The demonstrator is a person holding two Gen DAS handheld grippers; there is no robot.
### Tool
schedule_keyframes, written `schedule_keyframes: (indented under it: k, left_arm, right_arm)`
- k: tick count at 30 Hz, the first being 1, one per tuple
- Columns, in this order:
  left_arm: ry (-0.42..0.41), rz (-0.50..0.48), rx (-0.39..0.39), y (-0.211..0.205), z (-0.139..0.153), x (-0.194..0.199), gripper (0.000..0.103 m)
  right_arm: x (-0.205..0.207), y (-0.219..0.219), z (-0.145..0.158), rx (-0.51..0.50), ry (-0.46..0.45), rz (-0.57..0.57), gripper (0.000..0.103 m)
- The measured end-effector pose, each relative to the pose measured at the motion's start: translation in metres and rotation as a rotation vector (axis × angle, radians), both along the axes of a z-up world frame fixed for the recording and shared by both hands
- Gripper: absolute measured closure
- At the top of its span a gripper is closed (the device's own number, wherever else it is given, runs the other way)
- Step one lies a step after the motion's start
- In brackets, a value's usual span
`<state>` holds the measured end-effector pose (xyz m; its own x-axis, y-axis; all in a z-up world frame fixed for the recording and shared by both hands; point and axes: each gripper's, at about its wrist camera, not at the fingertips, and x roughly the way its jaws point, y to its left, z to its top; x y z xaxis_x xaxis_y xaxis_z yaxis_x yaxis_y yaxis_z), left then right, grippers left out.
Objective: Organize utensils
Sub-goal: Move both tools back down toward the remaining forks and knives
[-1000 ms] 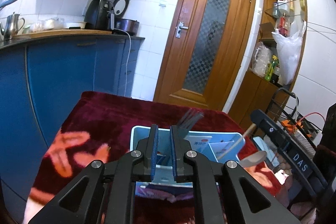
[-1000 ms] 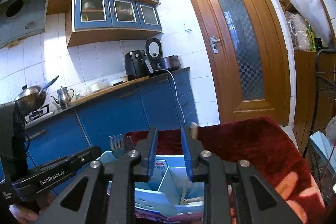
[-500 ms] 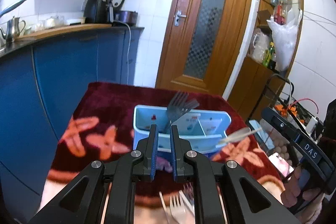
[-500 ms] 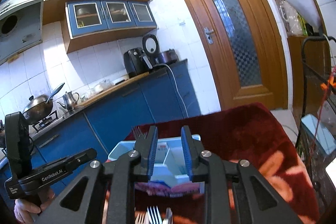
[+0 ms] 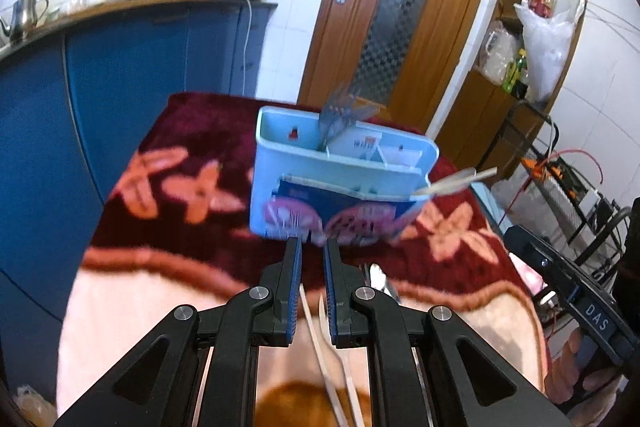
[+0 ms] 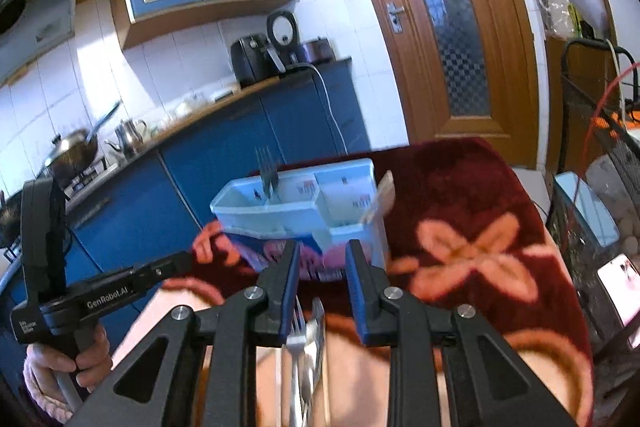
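A light blue utensil caddy [image 5: 320, 167] stands on the red flowered cloth, also in the right wrist view [image 6: 296, 211]. Forks [image 5: 340, 115] stand in its left compartment and a wooden spoon [image 5: 456, 181] leans out at its right end. My left gripper [image 5: 312, 247] is open a little and empty, just in front of the caddy, above pale chopsticks [image 5: 320, 347] lying on the cloth. My right gripper [image 6: 320, 251] is open and empty, above a loose fork and spoon [image 6: 304, 343] on the cloth.
The table's cloth [image 5: 160, 187] ends at blue kitchen cabinets [image 5: 120, 67] on the left. A wooden door [image 5: 392, 7] is behind. A wire rack [image 5: 568, 179] and shelves stand to the right. The left gripper body [image 6: 80, 299] shows at the left of the right wrist view.
Both grippers have pulled back and tilted down from the caddy. The caddy now sits further away, and loose utensils on the cloth have come into view under the fingers.
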<state>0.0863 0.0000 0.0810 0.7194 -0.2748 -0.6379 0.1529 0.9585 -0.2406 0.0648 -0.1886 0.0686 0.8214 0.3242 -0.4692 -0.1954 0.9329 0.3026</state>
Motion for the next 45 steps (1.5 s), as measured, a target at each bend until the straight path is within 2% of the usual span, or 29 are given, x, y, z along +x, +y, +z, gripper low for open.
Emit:
schedule_keyframes:
  k: [10,20,33,40,45]
  left_arm:
    - [0.096,-0.018,-0.001,-0.008,-0.031,-0.008,0.092]
    - [0.195,-0.032,0.003,-0.012,-0.056,0.002,0.091]
    - [0.33,-0.041,-0.009,-0.017,-0.08,0.029,0.091]
    - [0.342,-0.05,0.008,-0.02,-0.081,0.042,0.091]
    - [0.346,-0.051,-0.01,-0.017,-0.082,0.043,0.094]
  right_arm:
    - [-0.012,0.003,-0.03,-0.015,0.101,0.015,0.073]
    - [-0.012,0.001,-0.058,-0.013,0.179,0.02,0.073]
    - [-0.008,-0.005,-0.066,0.018,0.202,0.018,0.072]
    - [-0.006,-0.005,-0.071,0.024,0.215,0.018,0.072]
    - [-0.006,-0.004,-0.074,0.028,0.223,0.023,0.072]
